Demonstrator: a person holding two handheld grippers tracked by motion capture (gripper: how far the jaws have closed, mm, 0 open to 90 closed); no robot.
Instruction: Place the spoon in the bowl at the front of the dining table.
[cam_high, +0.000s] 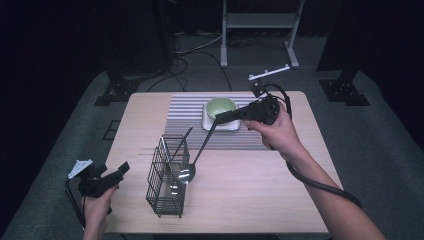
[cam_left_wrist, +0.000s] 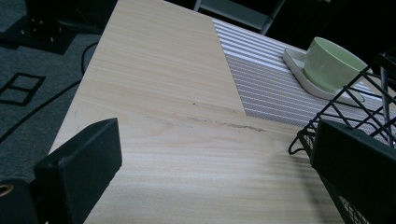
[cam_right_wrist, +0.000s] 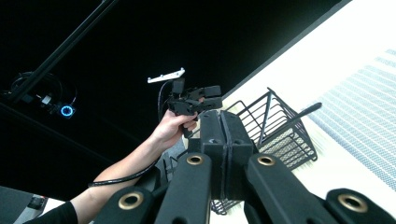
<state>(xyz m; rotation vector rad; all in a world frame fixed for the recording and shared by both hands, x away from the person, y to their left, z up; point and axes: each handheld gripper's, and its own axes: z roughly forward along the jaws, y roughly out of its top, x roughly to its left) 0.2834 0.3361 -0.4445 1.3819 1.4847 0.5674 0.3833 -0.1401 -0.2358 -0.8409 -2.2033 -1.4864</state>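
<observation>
Left gripper (cam_high: 122, 168): lower left of the high view, held off the near-left edge of the worktop (cam_high: 250, 200); jaws spread wide and holding nothing, as the left gripper view shows with bare wood between them.
Wire basket (cam_high: 167, 175): lower centre of the high view, just right of the left gripper, upright on the worktop; one dark utensil handle (cam_high: 181, 142) already leans out of it.
Ladle (cam_high: 200, 150): its shiny bowl hangs at the basket's right rim, touching or just outside it, which cannot be told; its long axis climbs up and right across the frame.
Right gripper (cam_high: 222, 118): centre of the high view, above the striped mat (cam_high: 190, 107); jaws closed flat on the ladle's handle end.
Deciding relation: basket opening lies down and left of the right gripper, along the ladle's own axis.
Green bowl (cam_high: 220, 107): farthest, on a white plate (cam_high: 232, 125), behind the right gripper.
</observation>
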